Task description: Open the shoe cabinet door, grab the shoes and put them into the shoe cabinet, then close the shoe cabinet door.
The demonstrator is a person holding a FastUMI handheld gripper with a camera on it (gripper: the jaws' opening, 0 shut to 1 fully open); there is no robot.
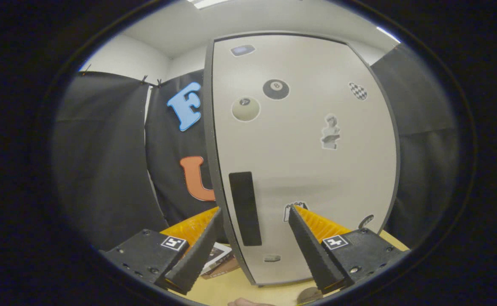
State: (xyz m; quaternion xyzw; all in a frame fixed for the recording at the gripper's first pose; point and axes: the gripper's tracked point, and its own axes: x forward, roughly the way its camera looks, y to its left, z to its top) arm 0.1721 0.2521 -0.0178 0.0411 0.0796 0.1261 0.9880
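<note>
1. Gripper [254, 214]: its two jaws stand spread wide apart, grasping nothing; the left fingertip [214, 216] lies just outside the cabinet's left edge, the right fingertip [294, 214] in front of the door face.
2. Worktop [231, 291]: a pale wooden surface beneath the jaws; a flat printed item [218, 257], too hidden to identify, lies on it behind the left jaw, just beside the cabinet's foot.
3. Shoe cabinet door [303, 170]: closed, a light grey panel with a dark rim, standing upright on the worktop just ahead of the jaws.
4. Handle [245, 208]: a dark vertical strip near the door's left edge, seen between the two jaws and apart from both.
5. Stickers: a black eight-ball [276, 89], a pale ball [245, 109], a chequered oval [358, 91] and a bust figure [330, 131] dot the upper door.
6. Black cloth wall [103, 161]: hangs behind the cabinet on both sides.
7. Ceiling [214, 21]: white, with a light panel above.
</note>
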